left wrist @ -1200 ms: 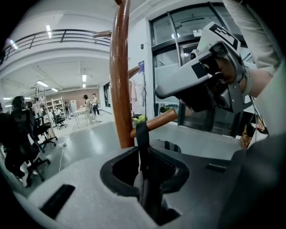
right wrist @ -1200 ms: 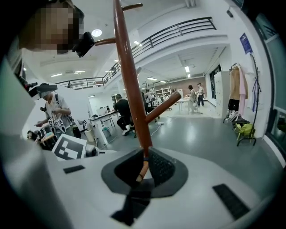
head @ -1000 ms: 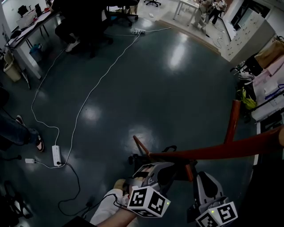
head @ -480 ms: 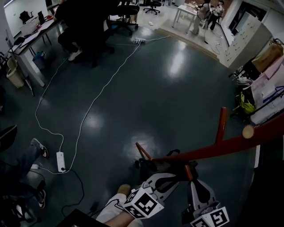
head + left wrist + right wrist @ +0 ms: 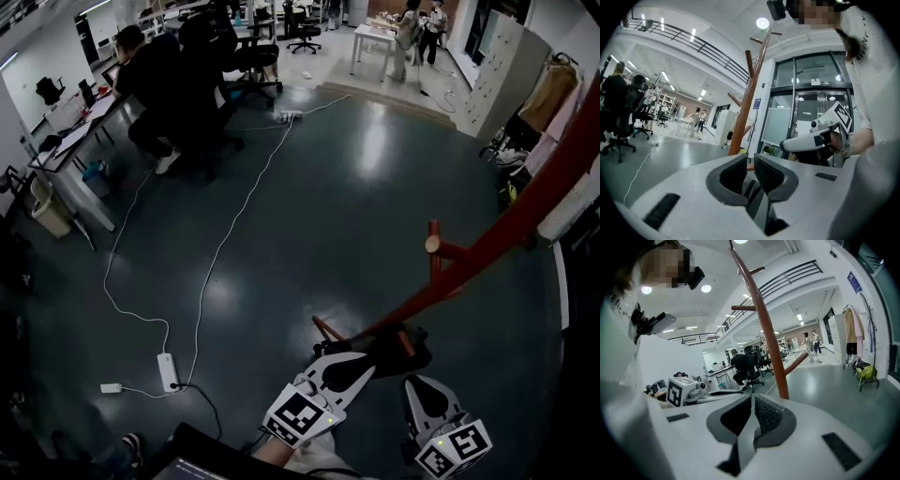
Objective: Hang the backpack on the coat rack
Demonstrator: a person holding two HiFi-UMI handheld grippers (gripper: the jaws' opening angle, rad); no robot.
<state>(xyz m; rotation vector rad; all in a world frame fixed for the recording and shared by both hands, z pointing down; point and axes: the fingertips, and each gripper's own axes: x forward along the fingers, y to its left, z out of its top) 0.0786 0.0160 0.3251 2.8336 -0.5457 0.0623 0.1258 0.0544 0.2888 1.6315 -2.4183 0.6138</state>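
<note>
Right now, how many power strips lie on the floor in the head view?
2. The near power strip lies lower left; the far power strip lies up top beside the seated person. Desks may hide more.

Head view: left gripper (image 5: 349,366) at low centre of the frame, marker cube (image 5: 300,415) nearest the camera, nose angled toward upper right. Its jaws stand a narrow slit apart, with nothing between the pads. Right gripper (image 5: 420,384) sits just beside it at lower right, pointing up-frame, the two not touching. Its jaw tips meet, with nothing pinched. Left gripper view, right of frame: right hand (image 5: 838,140) wrapped round its handle, bare forearm (image 5: 860,135) behind it.
</note>
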